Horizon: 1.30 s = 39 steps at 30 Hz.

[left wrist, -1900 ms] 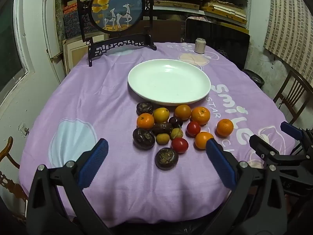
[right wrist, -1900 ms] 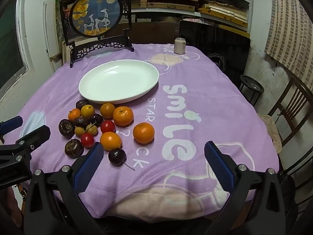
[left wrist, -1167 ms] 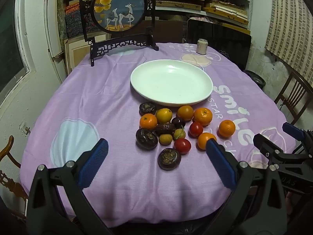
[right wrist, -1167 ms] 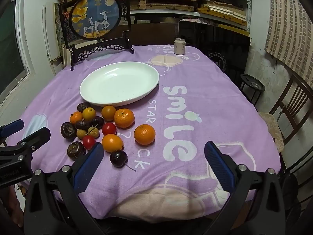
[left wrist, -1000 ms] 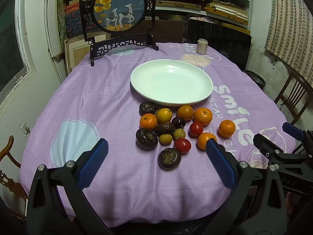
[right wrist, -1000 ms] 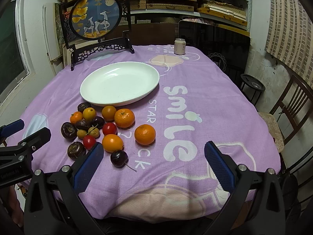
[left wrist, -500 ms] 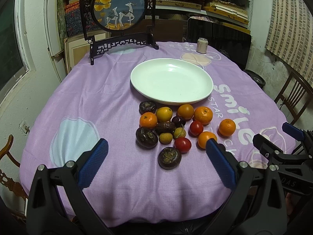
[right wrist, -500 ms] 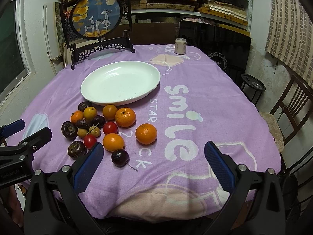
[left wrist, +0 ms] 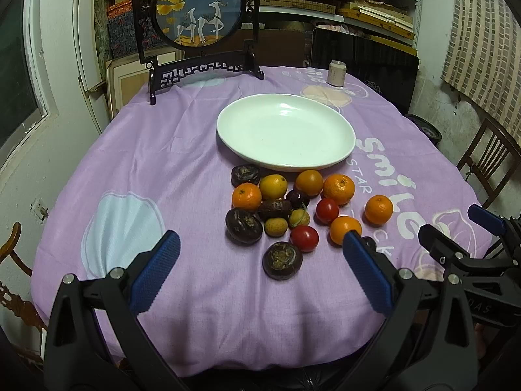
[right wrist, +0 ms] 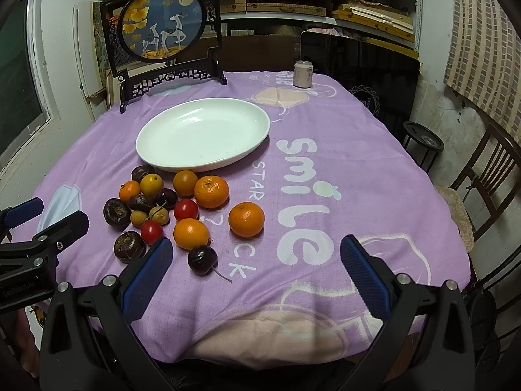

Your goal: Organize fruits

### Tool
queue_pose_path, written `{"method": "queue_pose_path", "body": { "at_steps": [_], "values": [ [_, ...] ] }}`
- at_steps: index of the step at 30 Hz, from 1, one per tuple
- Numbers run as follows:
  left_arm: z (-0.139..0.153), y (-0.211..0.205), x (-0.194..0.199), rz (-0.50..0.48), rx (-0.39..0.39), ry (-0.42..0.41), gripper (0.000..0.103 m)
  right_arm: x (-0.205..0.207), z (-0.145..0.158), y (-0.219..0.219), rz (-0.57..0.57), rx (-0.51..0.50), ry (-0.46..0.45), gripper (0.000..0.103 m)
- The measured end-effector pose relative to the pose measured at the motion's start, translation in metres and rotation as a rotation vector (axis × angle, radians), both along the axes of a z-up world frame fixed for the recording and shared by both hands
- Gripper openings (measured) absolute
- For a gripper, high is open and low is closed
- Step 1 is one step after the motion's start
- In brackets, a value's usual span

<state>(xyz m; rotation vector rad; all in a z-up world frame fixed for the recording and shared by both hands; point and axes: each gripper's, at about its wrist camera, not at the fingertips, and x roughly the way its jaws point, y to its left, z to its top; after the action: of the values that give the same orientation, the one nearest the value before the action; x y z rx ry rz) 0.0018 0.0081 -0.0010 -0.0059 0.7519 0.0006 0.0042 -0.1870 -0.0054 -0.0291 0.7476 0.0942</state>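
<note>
Left gripper (left wrist: 260, 265): hovering spread wide, grasping nothing.
Right gripper (right wrist: 255, 268): hanging equally wide apart, carrying nothing.
Fruits (left wrist: 289, 210): lying clustered just ahead of the left gripper, ahead-left of the right.
Dark cherry (right wrist: 202, 259): sitting nearest the right gripper's left finger, possibly touching nothing.
White plate (left wrist: 338, 128): resting beyond the fruits.

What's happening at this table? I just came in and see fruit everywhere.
A person holds a gripper in each hand over the purple tablecloth. The left gripper and right gripper are both open and hold nothing. The fruit pile, with oranges, tomatoes and dark fruits, lies on the cloth beside the white plate, which has no fruit on it.
</note>
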Motion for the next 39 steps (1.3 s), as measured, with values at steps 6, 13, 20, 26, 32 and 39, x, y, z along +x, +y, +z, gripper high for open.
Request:
{"method": "queue_pose_path", "body": {
  "at_steps": [6,13,20,26,32,39],
  "values": [
    [0.000,0.000,0.000,0.000,-0.001,0.002,0.101,0.000,-0.001,0.000,0.001,0.000,0.002,0.102],
    [-0.008,0.000,0.001,0.002,-0.001,0.005,0.101,0.000,-0.001,0.001,0.001,0.000,0.002,0.102],
    [-0.010,-0.001,0.000,0.003,-0.001,0.007,0.101,0.000,-0.002,0.001,0.001,0.000,0.003,0.102],
    [-0.010,-0.001,0.001,0.002,-0.002,0.009,0.101,0.000,-0.003,0.002,0.002,0.000,0.004,0.102],
    [-0.019,-0.003,-0.001,0.004,-0.005,0.018,0.101,0.000,-0.007,0.004,0.006,-0.002,0.012,0.102],
    [-0.024,0.024,0.007,0.073,-0.008,0.045,0.101,0.011,-0.024,0.013,0.112,0.024,0.104,0.102]
  ]
}}
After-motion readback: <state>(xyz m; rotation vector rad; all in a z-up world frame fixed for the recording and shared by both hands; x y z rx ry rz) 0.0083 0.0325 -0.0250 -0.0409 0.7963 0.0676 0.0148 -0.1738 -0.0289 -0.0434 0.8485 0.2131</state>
